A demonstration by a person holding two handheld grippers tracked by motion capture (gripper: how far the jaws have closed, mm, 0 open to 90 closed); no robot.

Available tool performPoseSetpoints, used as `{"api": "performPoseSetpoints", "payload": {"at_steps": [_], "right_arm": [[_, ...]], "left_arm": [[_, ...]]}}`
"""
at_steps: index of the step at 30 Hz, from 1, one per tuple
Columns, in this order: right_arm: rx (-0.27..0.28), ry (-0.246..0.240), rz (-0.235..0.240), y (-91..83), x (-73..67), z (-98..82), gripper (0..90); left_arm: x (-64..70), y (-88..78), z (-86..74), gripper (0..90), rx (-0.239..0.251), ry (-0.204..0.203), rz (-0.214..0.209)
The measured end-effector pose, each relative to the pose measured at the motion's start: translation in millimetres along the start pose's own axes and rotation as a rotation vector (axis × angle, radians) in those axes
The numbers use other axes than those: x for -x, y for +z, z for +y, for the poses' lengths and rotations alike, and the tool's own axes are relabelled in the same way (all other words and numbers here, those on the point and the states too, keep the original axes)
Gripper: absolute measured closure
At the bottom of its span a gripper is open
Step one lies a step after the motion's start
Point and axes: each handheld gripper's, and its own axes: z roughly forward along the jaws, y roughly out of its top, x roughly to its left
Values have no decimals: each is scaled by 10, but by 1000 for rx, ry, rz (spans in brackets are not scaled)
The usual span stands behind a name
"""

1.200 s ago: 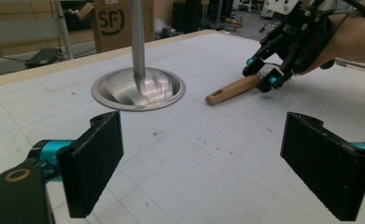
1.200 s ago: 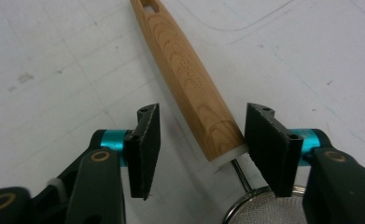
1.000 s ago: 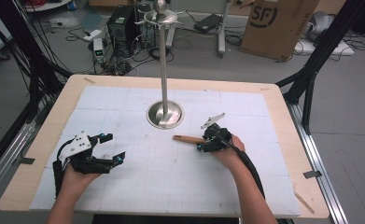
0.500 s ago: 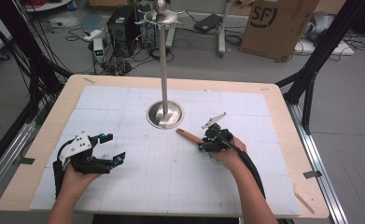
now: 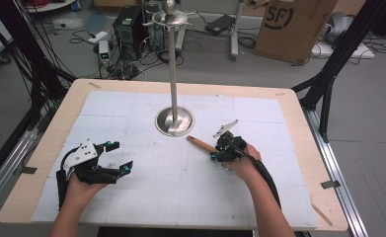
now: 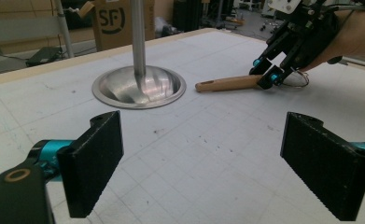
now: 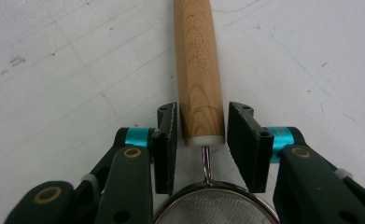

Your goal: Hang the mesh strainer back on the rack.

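The right gripper (image 7: 202, 140) is bracketing the wooden-handled wire-mesh strainer (image 7: 198, 70) lying flat on the white gridded mat (image 5: 180, 187) beside the steel stand base (image 5: 174, 121). Its jaws have just been opening slightly, with slim gaps visible and no clamp confirmed. Next — closing squarely on the handle, then lifting. The left gripper (image 6: 217, 163) is resting wide apart. The mesh bowl is cut off — its rim is hard to judge.

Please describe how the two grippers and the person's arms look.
Both grippers, left and right, are black linkage frames with cyan joints and brass-coloured pivot rings. The jaws are flat black ribbed blocks. The left gripper carries a grey three-cornered plate on top, and so does the right. A black cable trails from the right gripper along the forearm. The forearms are bare, no sleeves.
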Motion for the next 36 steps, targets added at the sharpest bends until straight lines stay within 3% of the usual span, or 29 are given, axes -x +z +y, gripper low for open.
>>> {"api": "performPoseSetpoints", "payload": {"at_steps": [5, 10, 14, 24, 30, 36], "right_arm": [[-27, -7, 3, 0, 5, 24, 632], [-96, -53, -2, 20, 0, 128, 635], [-139, -56, 7, 33, 3, 186, 635], [-187, -87, 6, 60, -12, 261, 669], [-198, -73, 10, 62, -13, 268, 676], [-209, -95, -34, 63, -73, 282, 688]], "left_arm": [[-4, 1, -1, 137, -2, 3, 0], [-5, 0, 0, 137, -2, 3, -1], [-7, -6, 1, 137, -2, 0, 0], [3, -1, 2, 138, 0, 2, -3], [15, 15, -1, 138, -6, 0, -7], [23, 14, 2, 138, -5, 4, -10]]}}
